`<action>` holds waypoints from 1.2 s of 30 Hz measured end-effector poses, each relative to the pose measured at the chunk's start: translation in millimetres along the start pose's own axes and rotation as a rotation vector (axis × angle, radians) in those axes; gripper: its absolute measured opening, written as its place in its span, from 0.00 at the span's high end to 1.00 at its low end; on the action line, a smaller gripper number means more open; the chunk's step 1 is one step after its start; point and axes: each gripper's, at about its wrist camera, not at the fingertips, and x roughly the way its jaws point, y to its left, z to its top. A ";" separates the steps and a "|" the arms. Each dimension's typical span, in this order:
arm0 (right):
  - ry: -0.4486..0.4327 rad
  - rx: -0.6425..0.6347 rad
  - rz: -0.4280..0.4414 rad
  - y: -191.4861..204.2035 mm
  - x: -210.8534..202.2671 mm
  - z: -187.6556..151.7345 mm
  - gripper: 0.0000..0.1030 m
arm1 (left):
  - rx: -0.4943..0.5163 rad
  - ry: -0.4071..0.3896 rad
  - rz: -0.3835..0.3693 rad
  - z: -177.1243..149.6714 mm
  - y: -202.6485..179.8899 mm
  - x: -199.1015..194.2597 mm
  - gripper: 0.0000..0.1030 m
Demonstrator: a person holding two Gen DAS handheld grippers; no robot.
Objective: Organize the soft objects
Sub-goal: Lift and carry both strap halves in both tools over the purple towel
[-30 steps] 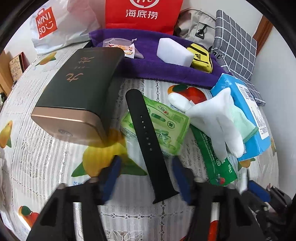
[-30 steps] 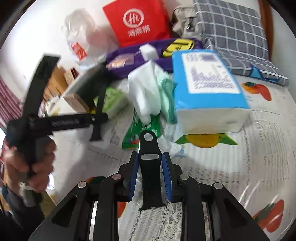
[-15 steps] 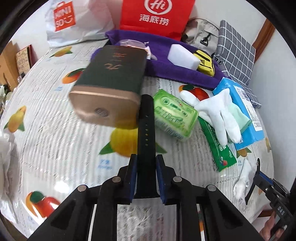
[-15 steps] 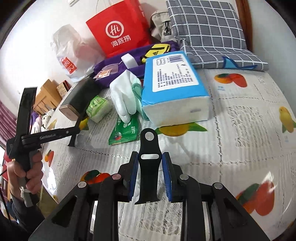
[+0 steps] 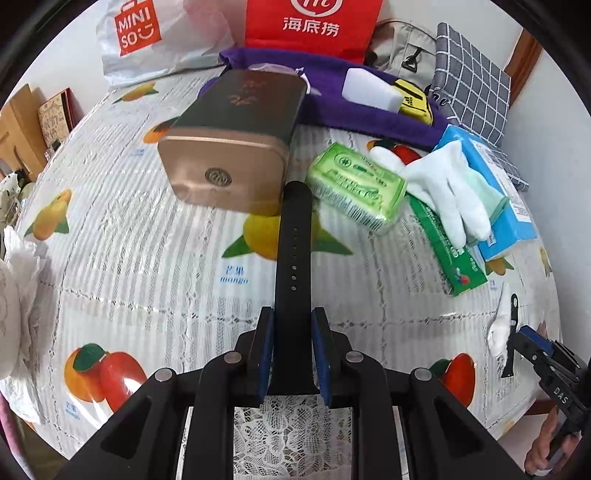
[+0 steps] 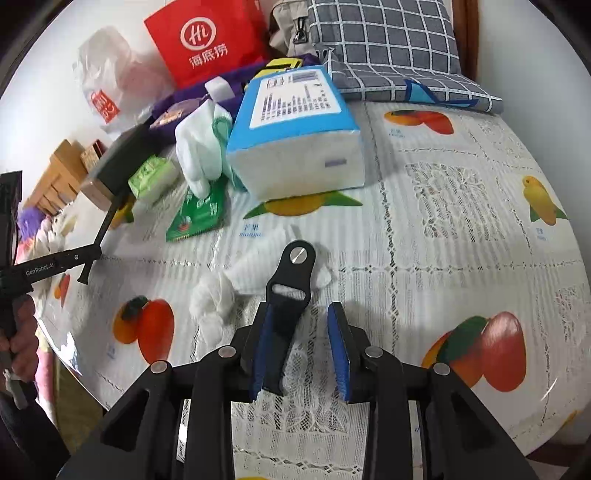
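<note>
My left gripper [image 5: 291,325] is shut on the long black watch strap [image 5: 293,251] with holes, holding it above the fruit-print tablecloth [image 5: 129,240]. My right gripper [image 6: 300,317] is open; the short black buckle strap [image 6: 290,288] leans against its left finger, over a crumpled white tissue [image 6: 229,284]. A white glove [image 5: 447,195], a green tissue pack [image 5: 358,188] and a blue tissue pack [image 6: 295,133] lie further back. The purple cloth [image 5: 354,118] carries a white sponge [image 5: 371,90].
A dark tin box [image 5: 236,140] with a gold end lies left of the green pack. A flat green packet [image 5: 448,247], red bag [image 5: 314,26], Miniso bag [image 5: 155,37] and checked cushion [image 6: 388,44] stand at the back. The table edge runs near both grippers.
My right gripper has opened and the buckle strap has tilted left against one finger. My left gripper keeps the long strap and has lifted it back a little.
</note>
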 end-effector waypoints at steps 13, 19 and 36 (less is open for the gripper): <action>-0.091 -0.074 -0.138 28.3 6.1 -8.2 0.71 | -0.006 -0.068 0.028 11.6 2.1 11.2 0.53; -0.094 -0.073 -0.106 19.3 0.2 -12.0 0.79 | 0.097 -0.090 0.090 10.0 -14.7 15.0 0.81; -0.055 -0.028 -0.084 9.3 -6.5 -19.2 0.68 | 0.056 -0.058 0.035 0.7 0.0 5.6 0.80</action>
